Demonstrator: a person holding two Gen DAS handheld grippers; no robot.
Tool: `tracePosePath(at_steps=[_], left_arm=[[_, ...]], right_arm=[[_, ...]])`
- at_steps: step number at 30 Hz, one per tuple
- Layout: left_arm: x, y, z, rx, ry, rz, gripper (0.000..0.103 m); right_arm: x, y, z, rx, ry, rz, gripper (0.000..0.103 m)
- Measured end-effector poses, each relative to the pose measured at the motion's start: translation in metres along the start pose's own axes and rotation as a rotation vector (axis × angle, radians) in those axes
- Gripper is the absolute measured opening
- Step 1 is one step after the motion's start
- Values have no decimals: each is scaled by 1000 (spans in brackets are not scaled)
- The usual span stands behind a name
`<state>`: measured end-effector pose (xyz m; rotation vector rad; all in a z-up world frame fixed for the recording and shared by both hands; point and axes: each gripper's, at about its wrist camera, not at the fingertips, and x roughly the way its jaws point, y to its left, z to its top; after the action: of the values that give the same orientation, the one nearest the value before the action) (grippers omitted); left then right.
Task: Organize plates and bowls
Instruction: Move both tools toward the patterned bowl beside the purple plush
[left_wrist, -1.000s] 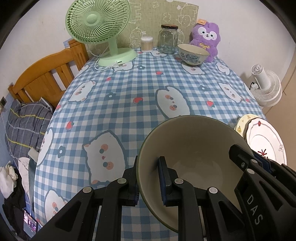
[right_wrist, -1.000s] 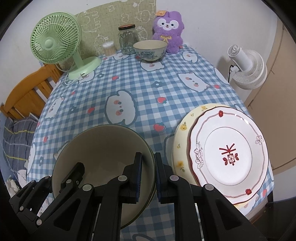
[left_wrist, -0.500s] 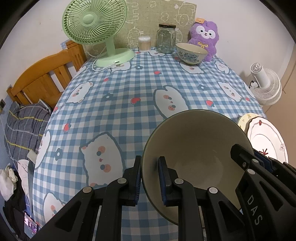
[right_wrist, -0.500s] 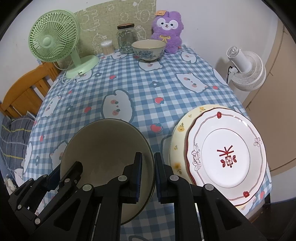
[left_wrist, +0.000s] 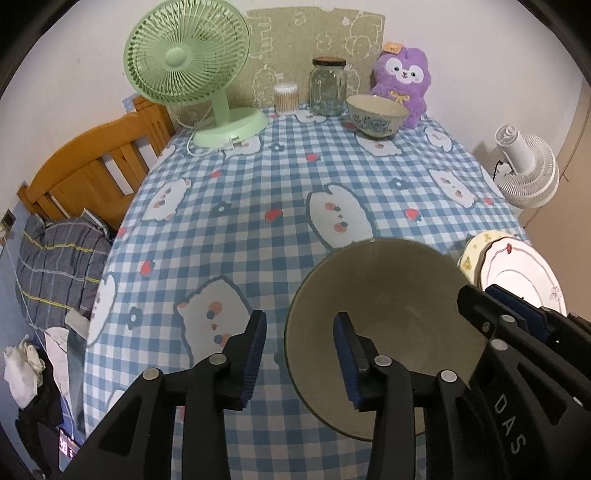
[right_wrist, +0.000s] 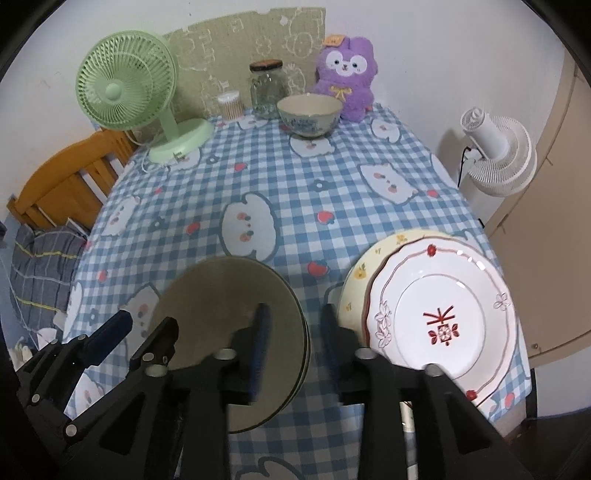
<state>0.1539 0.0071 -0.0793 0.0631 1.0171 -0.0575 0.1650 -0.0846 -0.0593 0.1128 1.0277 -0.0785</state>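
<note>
A large olive bowl (left_wrist: 384, 302) sits near the table's front edge; it also shows in the right wrist view (right_wrist: 229, 306). My left gripper (left_wrist: 299, 354) is open, its fingers straddling the bowl's left rim without clamping it. My right gripper (right_wrist: 291, 339) is open, its fingers straddling the bowl's right rim. A white plate with red trim (right_wrist: 443, 314) lies on a yellow plate (right_wrist: 354, 280) at the front right. A blue-patterned bowl (left_wrist: 375, 115) stands at the back, also in the right wrist view (right_wrist: 309, 113).
A checked tablecloth (left_wrist: 258, 192) covers the table. At the back stand a green fan (left_wrist: 192, 70), a glass jar (left_wrist: 328, 86), a cotton swab box (left_wrist: 285, 96) and a purple plush (left_wrist: 402, 79). A wooden chair (left_wrist: 92, 166) is left, a white fan (right_wrist: 495, 151) right.
Both grippers have opened and released the olive bowl's rim. The bowl has moved away from the front edge and now rests on the table.
</note>
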Motion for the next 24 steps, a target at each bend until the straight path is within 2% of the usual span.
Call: tracePosePath(at_steps=[6, 8, 9, 16, 24], left_arm=[[-30, 1, 14, 24, -48, 3, 40], [-39, 2, 19, 17, -64, 2, 42], [-43, 2, 22, 15, -72, 2, 43], [-79, 4, 37, 2, -146, -17, 58], [-109, 0, 56, 4, -214, -25, 73]], right_arm=[[-32, 2, 12, 6, -54, 12, 54], [-45, 3, 16, 5, -82, 14, 65], [-52, 4, 18, 3, -97, 14, 66], [-93, 6, 32, -9, -173, 5, 78], [-119, 3, 52, -14, -224, -26, 86]])
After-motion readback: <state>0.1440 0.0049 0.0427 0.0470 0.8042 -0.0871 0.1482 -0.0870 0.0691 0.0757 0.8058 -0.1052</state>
